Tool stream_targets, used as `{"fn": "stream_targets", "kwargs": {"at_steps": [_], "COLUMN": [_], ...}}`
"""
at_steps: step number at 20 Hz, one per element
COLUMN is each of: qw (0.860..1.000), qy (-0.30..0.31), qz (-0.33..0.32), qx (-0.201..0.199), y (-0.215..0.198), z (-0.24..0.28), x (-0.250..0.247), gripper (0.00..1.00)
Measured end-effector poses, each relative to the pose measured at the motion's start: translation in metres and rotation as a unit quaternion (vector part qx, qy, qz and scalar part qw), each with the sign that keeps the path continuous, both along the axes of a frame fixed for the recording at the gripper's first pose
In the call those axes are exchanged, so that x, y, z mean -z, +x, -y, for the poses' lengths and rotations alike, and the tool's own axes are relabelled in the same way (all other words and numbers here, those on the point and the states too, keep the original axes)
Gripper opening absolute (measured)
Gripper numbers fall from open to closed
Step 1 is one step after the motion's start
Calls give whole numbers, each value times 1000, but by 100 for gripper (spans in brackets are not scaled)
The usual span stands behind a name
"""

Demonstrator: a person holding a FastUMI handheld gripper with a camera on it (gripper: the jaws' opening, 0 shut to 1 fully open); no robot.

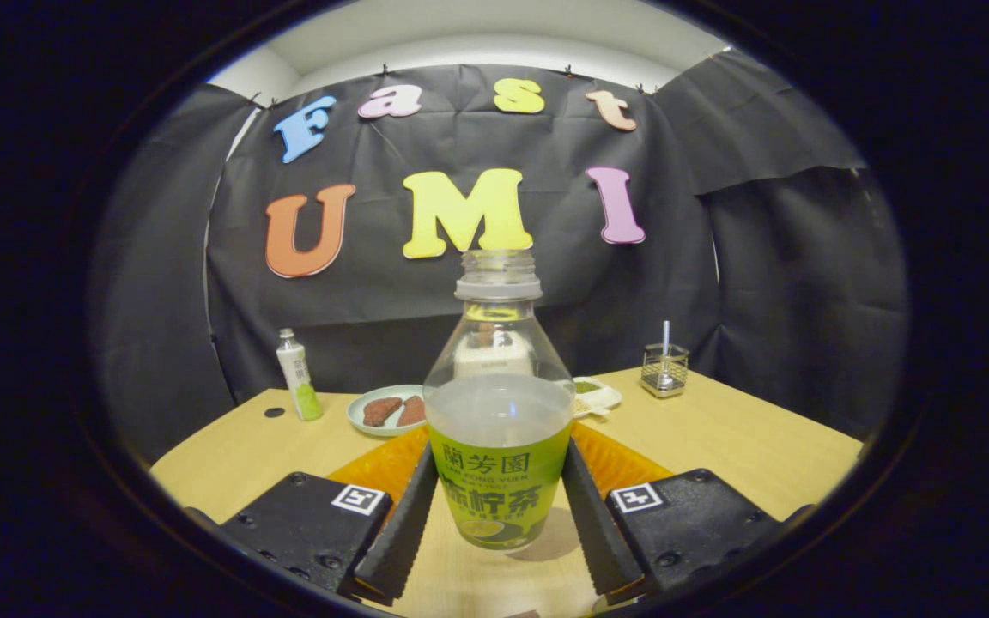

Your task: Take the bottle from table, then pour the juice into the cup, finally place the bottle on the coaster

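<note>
In the gripper view, the hand-held gripper (pixel 499 506) is holding the bottle (pixel 499 429) by its labelled lower body, with 1 finger pressing on each side, and that low grip is leaving the open, capless neck free above the fingers, which suits tipping it later. The bottle is standing upright between the 2 fingers, its liquid sitting level at roughly half height, so nothing is spilling for now. Its base, with a shadow beside it, is sitting at or just above the worktop (pixel 718 438); I cannot tell whether it is touching. Just behind the bottle an orange mat, probably the coaster (pixel 383 468), is lying flat on the worktop, close enough to serve as the final resting spot. Beyond it, a plate with 2 brown pieces (pixel 385 410) is sitting to one side, a small white dish (pixel 597 395) is peeking out on the other, and a second, smaller bottle (pixel 299 376) and a wire holder (pixel 664 369) are standing well apart towards the rear corners. The cup may be hiding behind the bottle; judging from this, the take step is under way and pouring is not yet begun.
</note>
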State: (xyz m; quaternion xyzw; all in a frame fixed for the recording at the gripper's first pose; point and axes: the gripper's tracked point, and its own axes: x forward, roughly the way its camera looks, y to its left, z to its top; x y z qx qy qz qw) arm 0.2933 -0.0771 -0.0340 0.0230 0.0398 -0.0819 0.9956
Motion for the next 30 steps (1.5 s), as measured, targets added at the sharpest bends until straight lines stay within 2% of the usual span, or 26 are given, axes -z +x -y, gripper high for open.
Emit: {"fn": "stream_targets", "kwargs": {"at_steps": [3,7,16,19,20,22,30], "qw": [1000,999,998,999,999,999,998], "qy": [-19,-9,-11,-6,-3,-14,-57], "qz": [-19,-34,-56,-49,-43,-51,-38], "qx": [11,34,26,5,-7,2,8], "y": [13,20,35,36,37,35,19], "z": [12,33,37,31,26,32,31], "x": [14,27,49,55,54,59,29], "gripper": [81,82,83,86,91,100,100]}}
